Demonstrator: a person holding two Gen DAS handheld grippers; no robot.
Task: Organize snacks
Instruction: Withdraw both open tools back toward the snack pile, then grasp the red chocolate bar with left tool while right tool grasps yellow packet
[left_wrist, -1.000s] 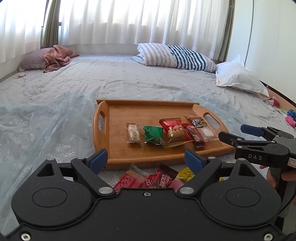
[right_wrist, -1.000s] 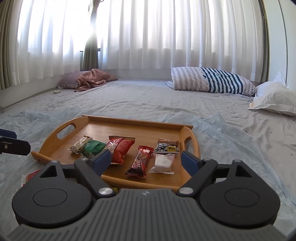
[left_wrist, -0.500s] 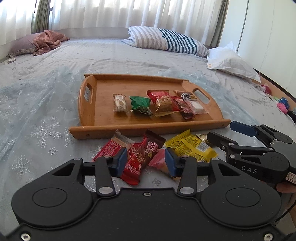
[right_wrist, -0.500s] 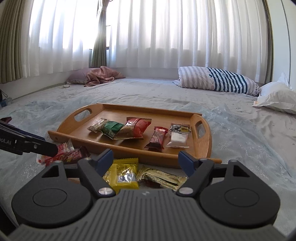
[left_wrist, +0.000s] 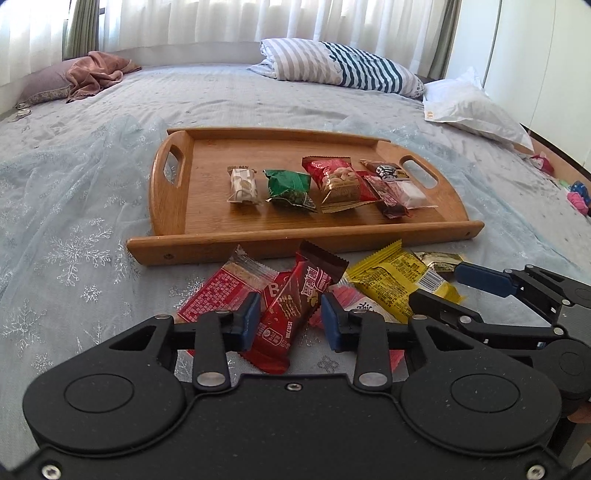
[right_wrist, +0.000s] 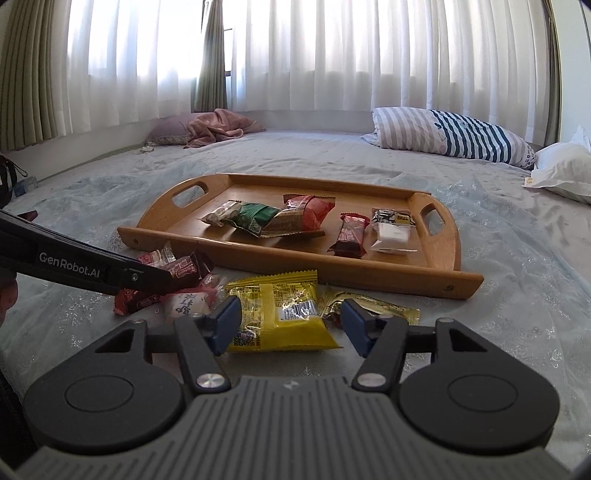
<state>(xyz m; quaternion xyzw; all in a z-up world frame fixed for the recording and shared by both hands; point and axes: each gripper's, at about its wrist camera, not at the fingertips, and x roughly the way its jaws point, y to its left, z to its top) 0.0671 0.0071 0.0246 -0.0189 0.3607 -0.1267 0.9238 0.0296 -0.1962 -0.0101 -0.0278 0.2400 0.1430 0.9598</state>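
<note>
A wooden tray (left_wrist: 177, 221) lies on the bed and holds several wrapped snacks in a row. In front of it is a loose pile: a red packet (left_wrist: 221, 291), a dark red bar (left_wrist: 303, 284), a pink-white candy (left_wrist: 365, 308), a yellow packet (left_wrist: 395, 273) and a gold wrapper (left_wrist: 439, 258). My left gripper (left_wrist: 290, 317) is low over the pile, its jaws closing, and both pads touch the edges of the dark red bar. My right gripper (right_wrist: 290, 325) is closing too. The yellow packet (right_wrist: 280, 310) lies between its pads, and the right pad stands clear of it.
The bed is covered by a pale blue snowflake cloth (left_wrist: 74, 229). A striped pillow (left_wrist: 340, 66) and a white pillow (left_wrist: 472, 107) lie behind the tray on the right. A pink blanket (left_wrist: 96, 74) is at the far left. Curtains hang along the back.
Both grippers have sunk toward the loose pile in front of the tray. The left jaws narrowed from wide apart onto the dark red bar. The right jaws narrowed around the yellow packet.
</note>
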